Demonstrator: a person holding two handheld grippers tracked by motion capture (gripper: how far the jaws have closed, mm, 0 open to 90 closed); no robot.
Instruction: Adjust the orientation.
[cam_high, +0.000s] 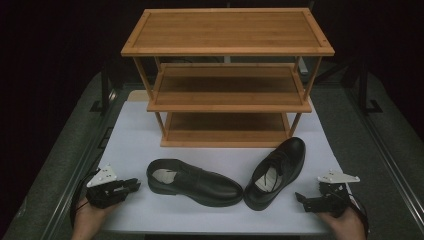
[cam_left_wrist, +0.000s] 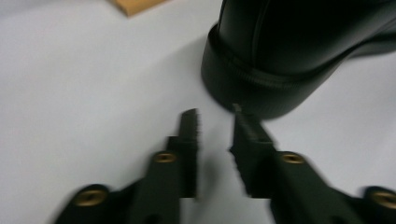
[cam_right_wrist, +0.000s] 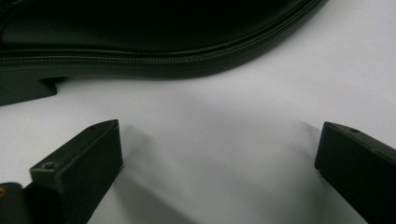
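Two black leather dress shoes lie on the white tabletop (cam_high: 131, 131). The left shoe (cam_high: 192, 182) has its heel to the left and its toe to the right. The right shoe (cam_high: 278, 171) points its toe toward the far right. My left gripper (cam_high: 133, 186) rests near the left shoe's heel. In the left gripper view this gripper (cam_left_wrist: 214, 113) is open by a narrow gap, empty, just short of the heel (cam_left_wrist: 280, 51). My right gripper (cam_high: 299, 197) sits to the right of the right shoe. In its own view this gripper (cam_right_wrist: 219, 127) is wide open and empty, facing the shoe's sole edge (cam_right_wrist: 154, 58).
A three-tier wooden rack (cam_high: 227, 50) stands behind the shoes at the back of the table, its shelves bare. Its bottom corner (cam_left_wrist: 136, 4) shows in the left gripper view. Dark grey floor and stands flank the table on both sides.
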